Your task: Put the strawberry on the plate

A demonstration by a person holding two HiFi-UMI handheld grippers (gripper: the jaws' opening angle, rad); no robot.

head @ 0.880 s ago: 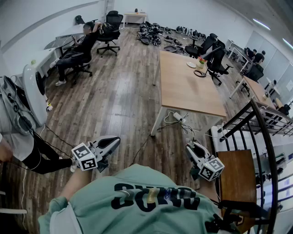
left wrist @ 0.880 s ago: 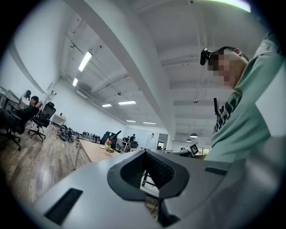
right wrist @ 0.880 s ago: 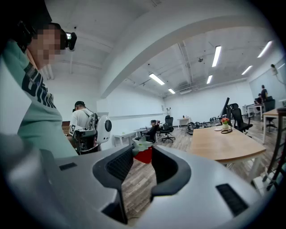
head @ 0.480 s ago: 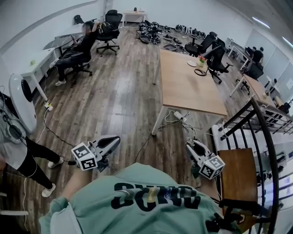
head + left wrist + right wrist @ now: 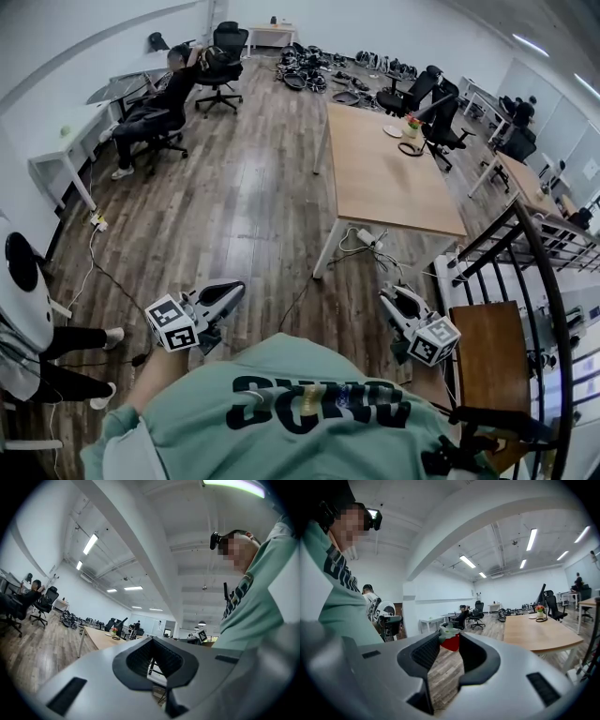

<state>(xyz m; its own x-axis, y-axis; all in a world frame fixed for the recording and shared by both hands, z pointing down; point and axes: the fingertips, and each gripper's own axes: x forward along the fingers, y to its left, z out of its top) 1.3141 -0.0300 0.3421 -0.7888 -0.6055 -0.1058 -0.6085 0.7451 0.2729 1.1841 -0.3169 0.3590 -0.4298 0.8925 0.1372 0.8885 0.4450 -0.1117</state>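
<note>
Right gripper (image 5: 394, 305) hangs just short of the near end of the long wooden table (image 5: 389, 173), low by the person's torso; its claw sits partway open and pinched on the strawberry (image 5: 451, 641), red body and green top caught right between the tips; so the fruit is up in the air, off every surface, on the near side of the table.

Left gripper (image 5: 230, 292) hangs level with it, further out from the table's near corner; its jaws are drawn together at the tips with nothing between them.

What has changed in the last second? Not the grippers; both sit just where they were against the table's near end. The mover is the bystander (image 5: 28, 319) with the white gear, well out from the table's left side, who has slid down toward the lower edge of the head view; the floor on that side now shows a desk and cables.

For the task, that reads as no ground gained; a small white plate (image 5: 392, 132) lies at the far end of the table beside a flower pot (image 5: 410, 125), and I take it for the target; the whole length of the tabletop lies between fruit and plate; the carry comes next, grip kept firm.
</note>
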